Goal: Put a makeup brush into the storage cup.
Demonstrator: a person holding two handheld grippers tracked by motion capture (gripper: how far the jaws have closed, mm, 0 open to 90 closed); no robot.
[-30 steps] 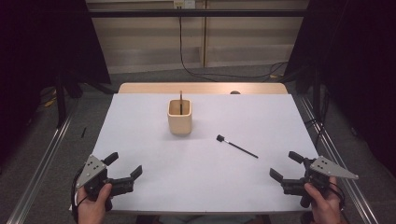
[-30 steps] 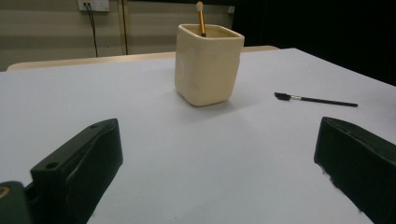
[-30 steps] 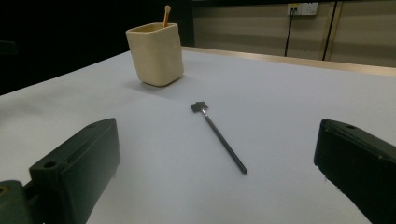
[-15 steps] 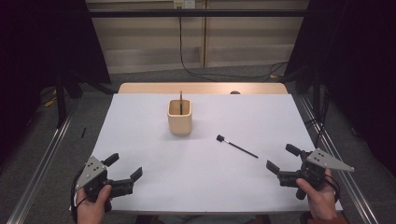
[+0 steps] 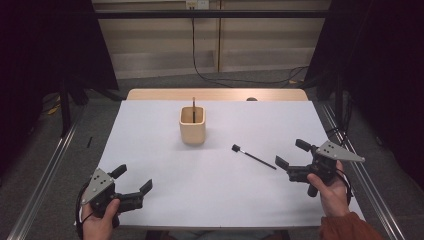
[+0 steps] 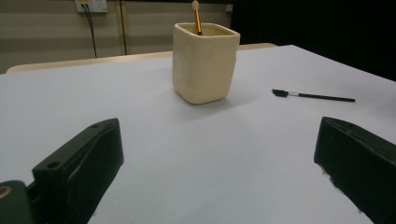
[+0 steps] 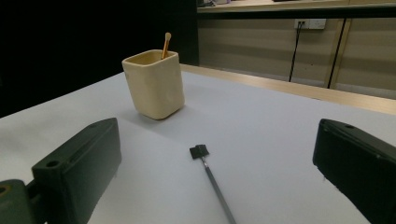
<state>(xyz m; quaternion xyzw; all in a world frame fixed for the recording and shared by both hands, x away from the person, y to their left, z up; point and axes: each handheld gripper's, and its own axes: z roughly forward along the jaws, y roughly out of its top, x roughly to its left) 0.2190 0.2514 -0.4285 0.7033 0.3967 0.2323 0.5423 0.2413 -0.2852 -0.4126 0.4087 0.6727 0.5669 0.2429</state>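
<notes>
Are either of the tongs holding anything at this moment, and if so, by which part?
Nothing is held. The left tongs and right tongs are both open and empty; the black brush lies untouched on the table, just ahead of the right tongs.

A white sheet (image 5: 165, 150) covers a light wooden table (image 5: 215, 94). Behind it runs a beige panelled wall (image 5: 150, 40) with a socket (image 5: 196, 4) and a hanging cable (image 5: 196, 55); black curtains, perhaps, flank both sides. The floor (image 5: 45, 150) is grey.
</notes>
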